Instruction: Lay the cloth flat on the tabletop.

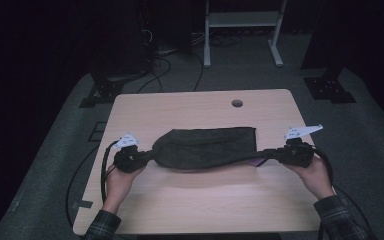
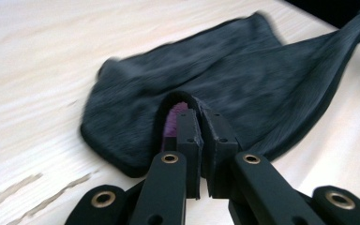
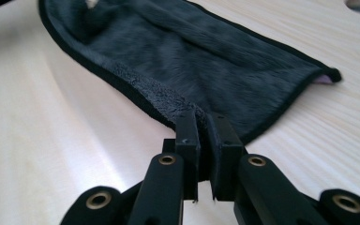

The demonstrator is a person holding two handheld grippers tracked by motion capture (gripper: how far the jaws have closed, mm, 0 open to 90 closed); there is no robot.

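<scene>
A person holds a dark grey cloth [image 1: 205, 147] stretched between two grippers across the middle of the high view. The left gripper [image 1: 142, 159] has its jaws clamped on the cloth's left end, and the right gripper [image 1: 270, 156] has its jaws pinched shut on the right end. The near edge looks lifted while the far part rests on the table [image 1: 200, 107] (a purple underside peeks out at the grips). This appears to be the start of a fold or a spreading-out: the next move likely calls for both hands to travel together, keeping the edge taut. The table is pale wood with a small round hole [image 1: 237, 103] at upper centre. Around it lie grey floor, trailing cables and a white frame [image 1: 242, 20] in a dark room.
</scene>
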